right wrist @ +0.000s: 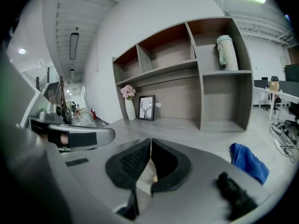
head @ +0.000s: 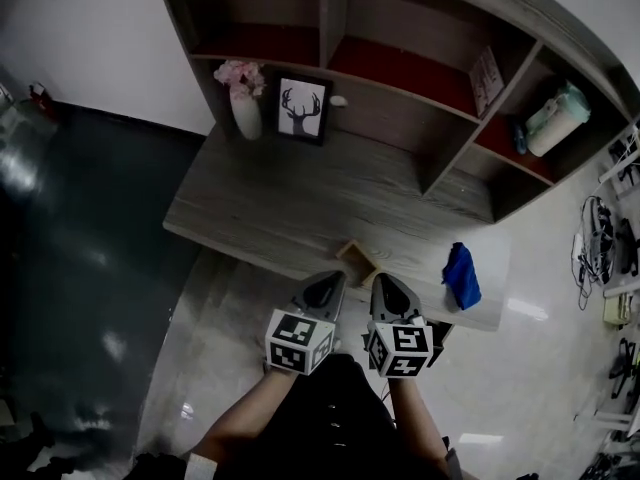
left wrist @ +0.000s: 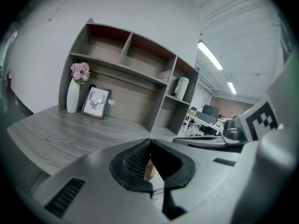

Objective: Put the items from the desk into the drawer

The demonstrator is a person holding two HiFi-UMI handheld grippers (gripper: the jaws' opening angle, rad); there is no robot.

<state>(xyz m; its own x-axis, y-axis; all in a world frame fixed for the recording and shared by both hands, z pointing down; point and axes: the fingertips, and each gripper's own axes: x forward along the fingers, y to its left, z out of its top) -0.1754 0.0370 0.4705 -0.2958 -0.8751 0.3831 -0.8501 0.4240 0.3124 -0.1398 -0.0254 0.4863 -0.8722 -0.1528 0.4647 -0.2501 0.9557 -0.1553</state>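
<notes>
Opening the drawer looks like the first job. No view shows it, so it probably sits under the front edge of the desk. The desk top is wide and bare between that edge and the shelf unit behind. A blue cloth lies near the right corner and a small wooden box sits at the edge. Just short of the box, the left gripper and right gripper both have jaws together, holding nothing.

Head view steeply above, gripper views low, sharing desk
</notes>
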